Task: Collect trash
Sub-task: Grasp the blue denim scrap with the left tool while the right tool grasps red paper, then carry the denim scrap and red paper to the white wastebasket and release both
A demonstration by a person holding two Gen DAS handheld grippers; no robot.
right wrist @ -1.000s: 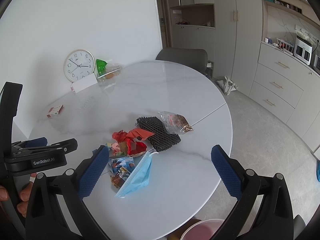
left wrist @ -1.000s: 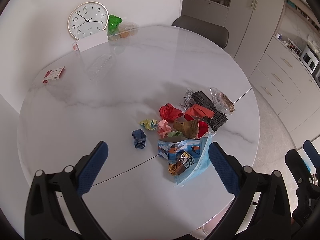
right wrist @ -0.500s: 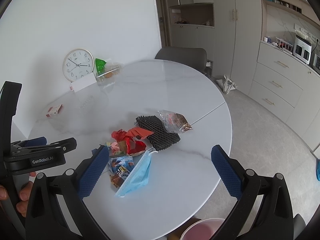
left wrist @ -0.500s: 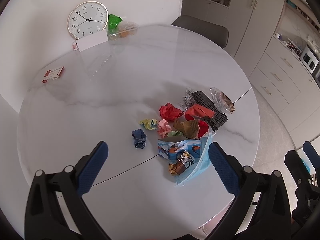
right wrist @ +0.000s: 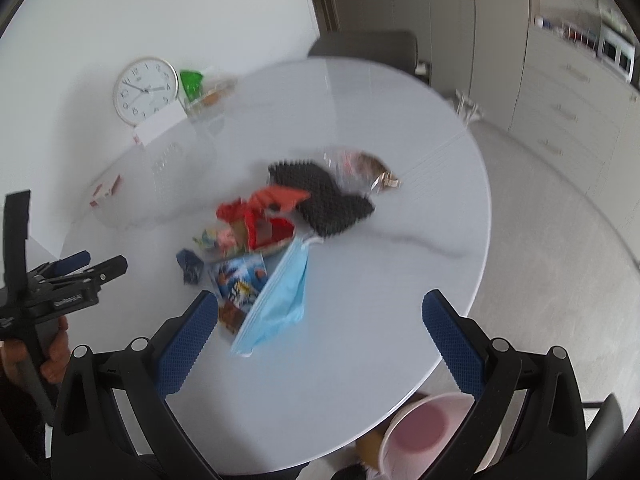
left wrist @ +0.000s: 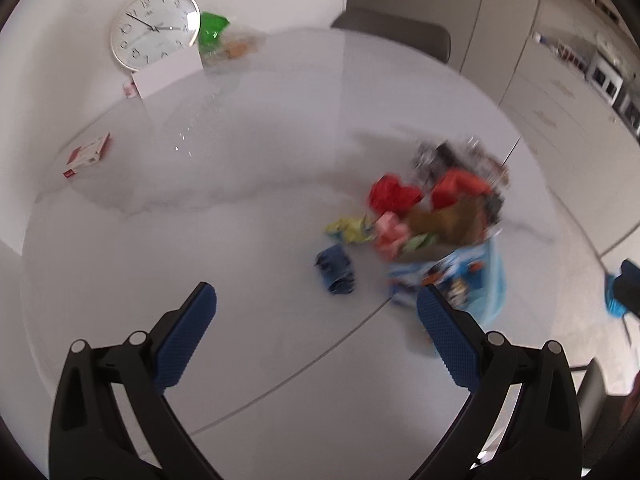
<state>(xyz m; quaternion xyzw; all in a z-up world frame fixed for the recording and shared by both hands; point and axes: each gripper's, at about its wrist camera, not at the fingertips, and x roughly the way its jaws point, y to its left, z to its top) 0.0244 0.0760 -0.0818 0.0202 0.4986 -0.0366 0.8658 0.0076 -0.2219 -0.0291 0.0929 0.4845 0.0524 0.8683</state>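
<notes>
Centrally, a pile of trash [right wrist: 280, 232] is seen lying on the round white table [right wrist: 400, 280], with a light-blue face mask [right wrist: 280, 300] at its near edge and a black foam net [right wrist: 324, 196] at its far side. A small blue crumpled scrap [left wrist: 335, 270] lies just beside the pile. The left gripper [left wrist: 316, 316] and the right gripper [right wrist: 320, 320] are both held above the table, jaws spread wide and empty. A pink bin [right wrist: 420, 436] is visible below the table edge. A clock [left wrist: 155, 27] is leaned against the wall.
</notes>
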